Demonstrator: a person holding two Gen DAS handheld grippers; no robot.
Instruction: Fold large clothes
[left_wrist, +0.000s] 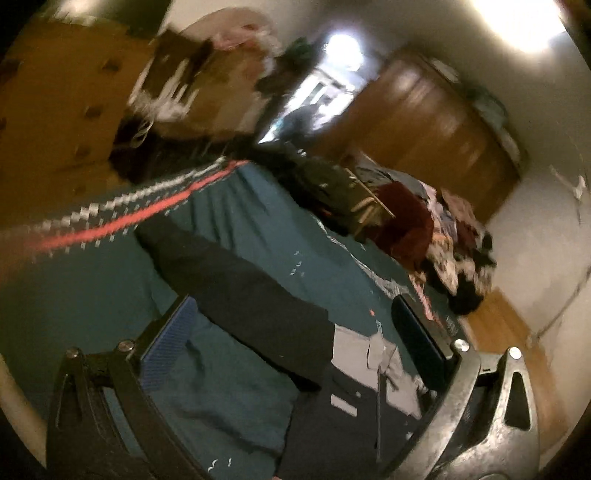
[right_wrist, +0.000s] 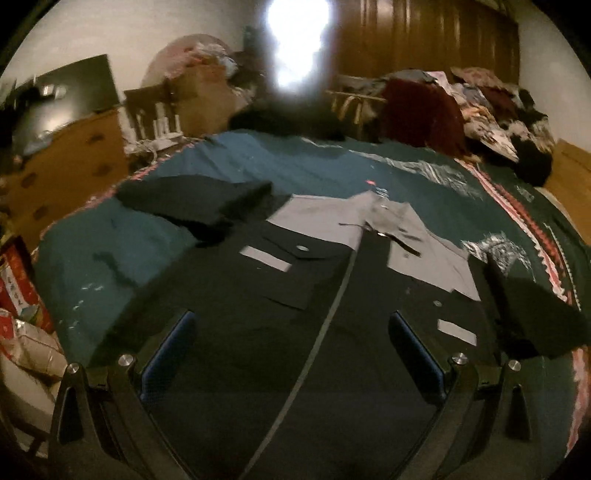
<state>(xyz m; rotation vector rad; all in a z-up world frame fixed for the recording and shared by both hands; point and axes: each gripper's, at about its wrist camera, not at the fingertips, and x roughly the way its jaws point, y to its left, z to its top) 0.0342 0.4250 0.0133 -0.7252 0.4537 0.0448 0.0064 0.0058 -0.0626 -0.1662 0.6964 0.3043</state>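
Black shirt (right_wrist: 258, 314) with grey yoke lies flat on the teal bedspread (right_wrist: 92, 258), hem cut off below. I see both grippers, left (left_wrist: 295, 343) and right (right_wrist: 291, 343), spread wide, empty. Left view blurred. Clothes pile (right_wrist: 480, 107) beyond; wooden wardrobe (right_wrist: 424, 37).

Bare teal bedspread (right_wrist: 110, 236) left of the shirt (right_wrist: 258, 332); clothes pile (right_wrist: 480, 107) blocks the far right edge.
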